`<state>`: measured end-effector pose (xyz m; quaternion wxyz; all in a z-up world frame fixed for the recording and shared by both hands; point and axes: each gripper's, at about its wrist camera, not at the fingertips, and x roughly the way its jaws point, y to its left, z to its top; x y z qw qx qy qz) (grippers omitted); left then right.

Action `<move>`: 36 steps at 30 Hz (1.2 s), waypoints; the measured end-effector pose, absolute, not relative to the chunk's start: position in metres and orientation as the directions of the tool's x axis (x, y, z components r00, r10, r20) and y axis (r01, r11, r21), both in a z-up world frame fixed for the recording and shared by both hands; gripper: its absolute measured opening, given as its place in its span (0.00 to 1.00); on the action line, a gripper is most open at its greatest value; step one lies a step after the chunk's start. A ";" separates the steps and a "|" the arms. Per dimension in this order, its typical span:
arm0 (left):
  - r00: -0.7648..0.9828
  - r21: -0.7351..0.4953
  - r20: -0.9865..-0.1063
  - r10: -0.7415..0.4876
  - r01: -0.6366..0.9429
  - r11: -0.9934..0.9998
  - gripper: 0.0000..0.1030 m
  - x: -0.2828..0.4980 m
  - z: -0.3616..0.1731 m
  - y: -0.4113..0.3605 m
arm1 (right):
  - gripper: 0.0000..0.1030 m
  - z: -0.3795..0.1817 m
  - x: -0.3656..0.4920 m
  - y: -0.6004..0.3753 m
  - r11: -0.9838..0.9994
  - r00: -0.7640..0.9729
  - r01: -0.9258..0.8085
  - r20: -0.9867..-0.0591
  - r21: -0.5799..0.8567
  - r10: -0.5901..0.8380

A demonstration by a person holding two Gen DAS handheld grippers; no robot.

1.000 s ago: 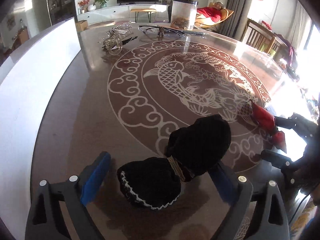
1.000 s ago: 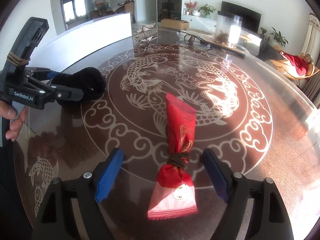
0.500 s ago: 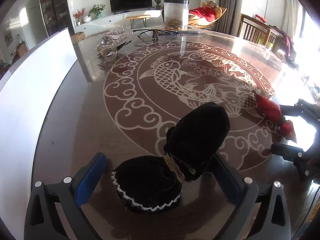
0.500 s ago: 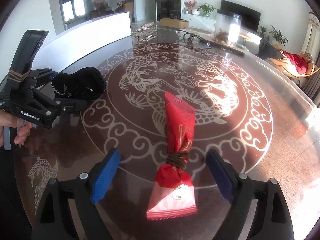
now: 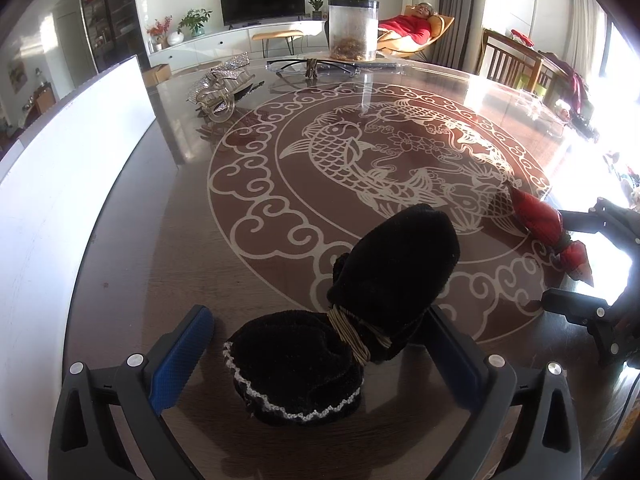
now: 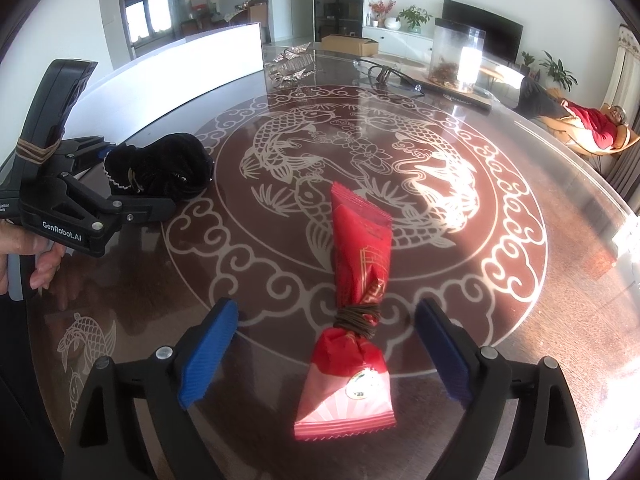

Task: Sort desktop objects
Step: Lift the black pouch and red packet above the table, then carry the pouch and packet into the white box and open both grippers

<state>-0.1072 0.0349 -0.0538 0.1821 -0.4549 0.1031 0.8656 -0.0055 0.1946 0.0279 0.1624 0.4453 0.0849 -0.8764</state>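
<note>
Black pouch lies on the counter between my left tongs, released wide; beside it, the red packet sits between my right tongs, just spreading, pads clear, both objects apparently set down.

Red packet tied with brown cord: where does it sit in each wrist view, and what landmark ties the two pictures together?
Left wrist view: the red packet lies at the right edge, on the table's outer cloud ring, between the right tool's open fingers.
Right wrist view: it lies bottom centre, lengthwise between that tool's blue pads.
Shared landmark: the black velvet pouch.
</note>
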 end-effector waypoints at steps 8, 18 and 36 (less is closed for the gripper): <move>-0.519 0.012 -0.825 0.221 -0.409 -0.913 1.00 -0.108 -0.054 0.035 | 0.92 0.027 -0.007 0.194 -0.930 -0.545 0.367 -0.810 0.002 -0.217; -0.445 0.010 -0.862 0.243 -0.494 -0.869 0.73 -0.102 -0.046 0.049 | 0.71 0.033 -0.028 0.196 -0.932 -0.456 0.361 -0.867 0.028 -0.203; -0.652 -0.183 -0.711 0.262 -0.189 -0.965 0.38 -0.052 0.083 -0.121 | 0.18 0.141 -0.030 0.119 -0.873 -0.482 0.466 -0.785 0.146 -0.389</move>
